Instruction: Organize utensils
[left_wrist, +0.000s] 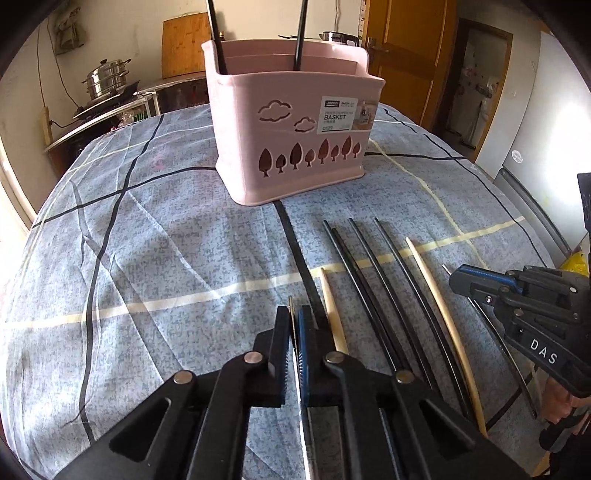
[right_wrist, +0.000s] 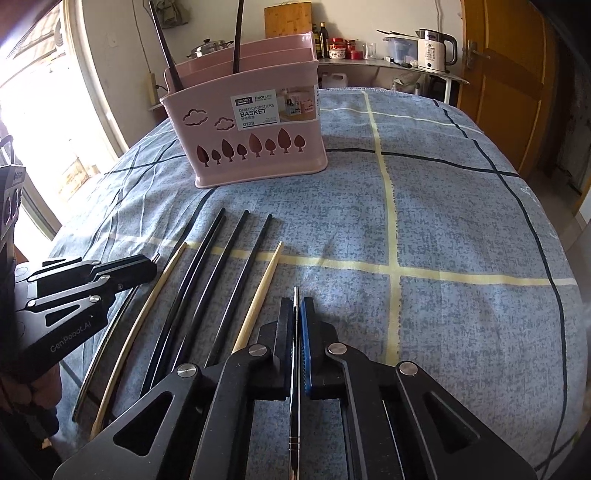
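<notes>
A pink chopstick basket (left_wrist: 291, 122) (right_wrist: 251, 122) stands on the blue checked cloth with two black chopsticks (left_wrist: 299, 37) upright in it. Several black chopsticks (left_wrist: 373, 288) (right_wrist: 207, 280) and two pale wooden ones (left_wrist: 439, 306) (right_wrist: 262, 291) lie in a row in front of it. My left gripper (left_wrist: 294, 314) (right_wrist: 151, 264) is shut on a thin metal chopstick (left_wrist: 295, 369) beside the row's left end. My right gripper (right_wrist: 296, 306) (left_wrist: 456, 278) is shut on another thin metal chopstick (right_wrist: 294, 369) at the row's right end.
The cloth-covered table (right_wrist: 461, 229) drops off at its edges. Behind it stand a counter with steel pots (left_wrist: 107, 79), a kettle (right_wrist: 436, 50), bottles and jars, a wooden board (right_wrist: 288, 18) and a brown door (left_wrist: 406, 55).
</notes>
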